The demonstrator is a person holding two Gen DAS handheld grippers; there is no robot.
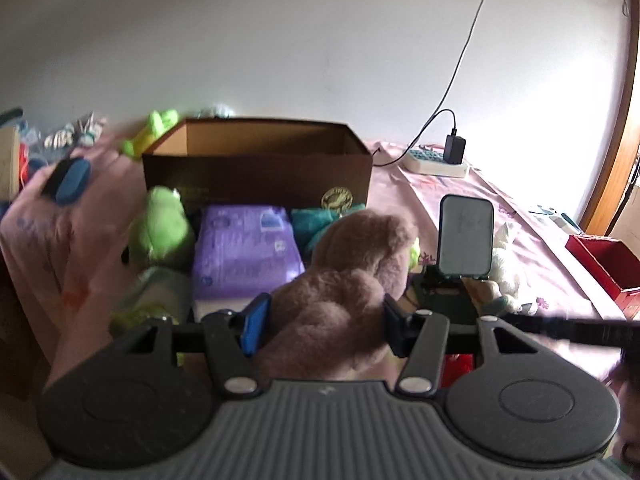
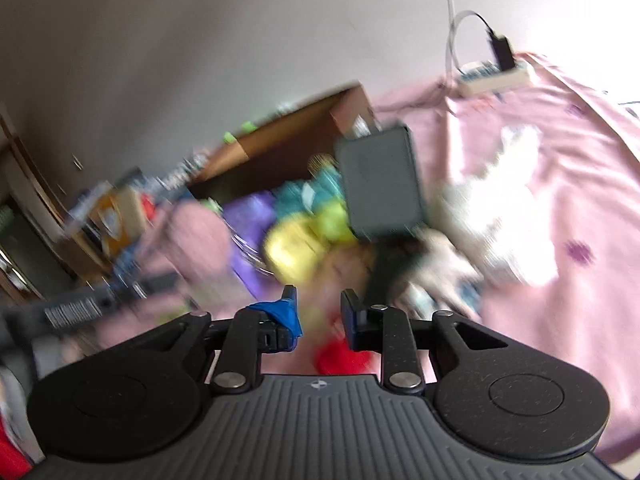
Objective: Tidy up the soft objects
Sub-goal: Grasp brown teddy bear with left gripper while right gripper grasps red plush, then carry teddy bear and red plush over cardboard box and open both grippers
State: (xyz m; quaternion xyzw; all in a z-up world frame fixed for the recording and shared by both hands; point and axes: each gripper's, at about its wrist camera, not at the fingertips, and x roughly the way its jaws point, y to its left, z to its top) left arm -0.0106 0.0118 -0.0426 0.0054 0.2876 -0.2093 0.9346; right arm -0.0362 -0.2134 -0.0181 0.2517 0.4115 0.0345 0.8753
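- The left gripper [image 1: 322,330] pinches a mauve plush toy [image 1: 348,276], its long axis running forward and slightly right from the fingers toward the brown box [image 1: 256,160].
- The right gripper [image 2: 318,318] is parted, gripping nothing; its view is blurred.

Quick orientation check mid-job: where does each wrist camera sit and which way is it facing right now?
Left wrist: sits behind the left gripper, facing level across the bed at the brown box; its fingers clasp the pink plush.
Right wrist: behind the right gripper, tilted and motion-blurred, looking down at the toy pile; fingers apart, holding nothing.
Shared: the box, the phone on its stand, the power strip.
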